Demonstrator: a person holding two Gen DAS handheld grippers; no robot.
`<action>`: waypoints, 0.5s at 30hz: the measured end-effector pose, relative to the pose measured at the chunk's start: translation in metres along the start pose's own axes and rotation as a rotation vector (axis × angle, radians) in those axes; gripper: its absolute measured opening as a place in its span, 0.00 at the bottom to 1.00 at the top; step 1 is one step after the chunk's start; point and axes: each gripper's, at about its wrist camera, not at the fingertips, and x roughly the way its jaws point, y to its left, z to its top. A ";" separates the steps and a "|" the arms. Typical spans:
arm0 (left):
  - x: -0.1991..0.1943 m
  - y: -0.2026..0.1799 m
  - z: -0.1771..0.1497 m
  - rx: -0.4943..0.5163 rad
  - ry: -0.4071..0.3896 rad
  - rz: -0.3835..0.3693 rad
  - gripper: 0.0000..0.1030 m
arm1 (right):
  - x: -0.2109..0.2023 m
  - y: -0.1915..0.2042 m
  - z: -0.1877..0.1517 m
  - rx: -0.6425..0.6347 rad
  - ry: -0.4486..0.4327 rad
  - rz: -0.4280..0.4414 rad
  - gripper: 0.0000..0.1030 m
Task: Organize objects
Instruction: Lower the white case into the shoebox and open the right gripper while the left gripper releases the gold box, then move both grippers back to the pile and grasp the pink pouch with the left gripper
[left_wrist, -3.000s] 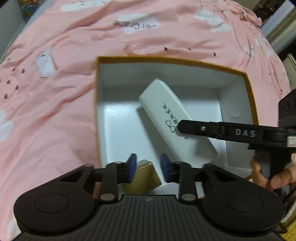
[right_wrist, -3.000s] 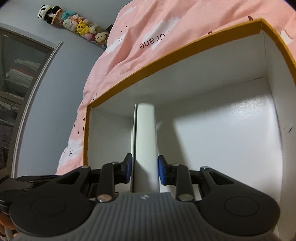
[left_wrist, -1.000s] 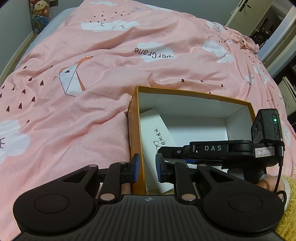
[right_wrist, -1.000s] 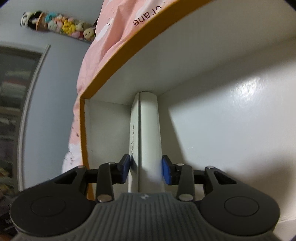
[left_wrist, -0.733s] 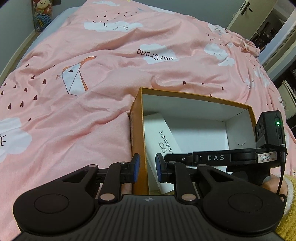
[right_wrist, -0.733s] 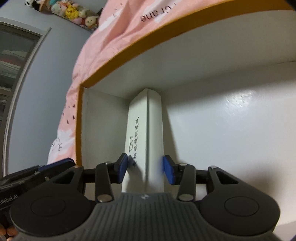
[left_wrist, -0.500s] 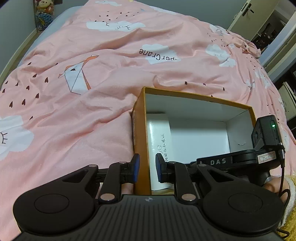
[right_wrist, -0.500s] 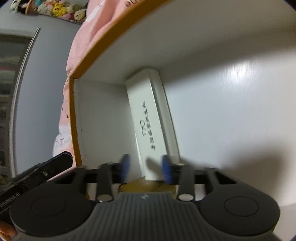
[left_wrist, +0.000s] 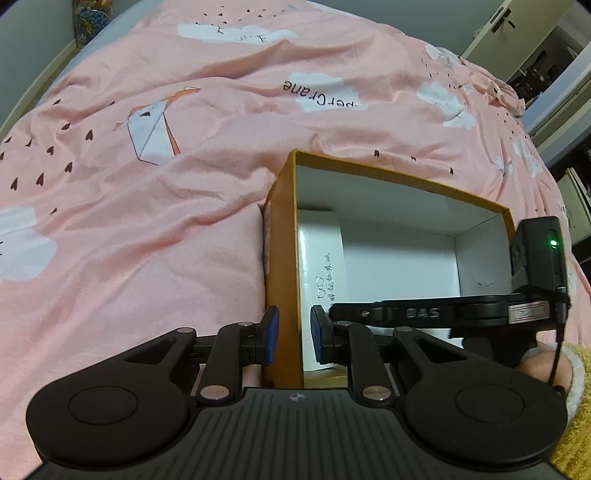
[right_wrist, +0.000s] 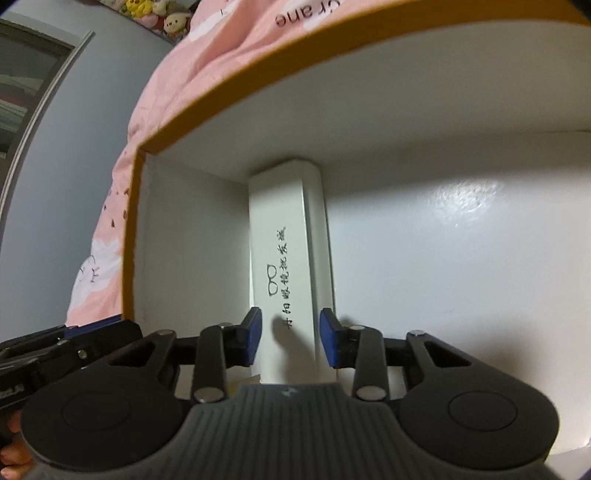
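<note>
Box: one orange box (left_wrist: 282, 236) with white inside, lying open on the pink bedspread (left_wrist: 147, 192).
Case: one white glasses case (right_wrist: 286, 266) inside the box, flat along its left wall, far end touching the back wall; black print and a small glasses drawing on top.
Left tongs: my left gripper (left_wrist: 293, 334) is clenched on the box's left wall, one blue pad outside, one inside.
Right tongs: my right gripper (right_wrist: 291, 338) straddles the near end of the case; jaws are opening, pads look just clear of its sides, so released.
Count: one box, one case, two grippers.
Hand: a bit of hand and yellow cuff (left_wrist: 574, 373) at the right edge.
</note>
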 end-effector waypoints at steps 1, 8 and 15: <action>0.001 -0.002 -0.001 0.008 0.004 0.003 0.21 | 0.002 0.002 -0.007 -0.010 0.001 -0.011 0.27; 0.004 -0.010 -0.003 0.054 0.010 0.025 0.15 | 0.018 0.018 -0.006 -0.102 0.007 -0.023 0.17; 0.004 -0.010 -0.003 0.052 0.006 0.027 0.15 | 0.020 0.029 -0.005 -0.213 -0.015 -0.058 0.17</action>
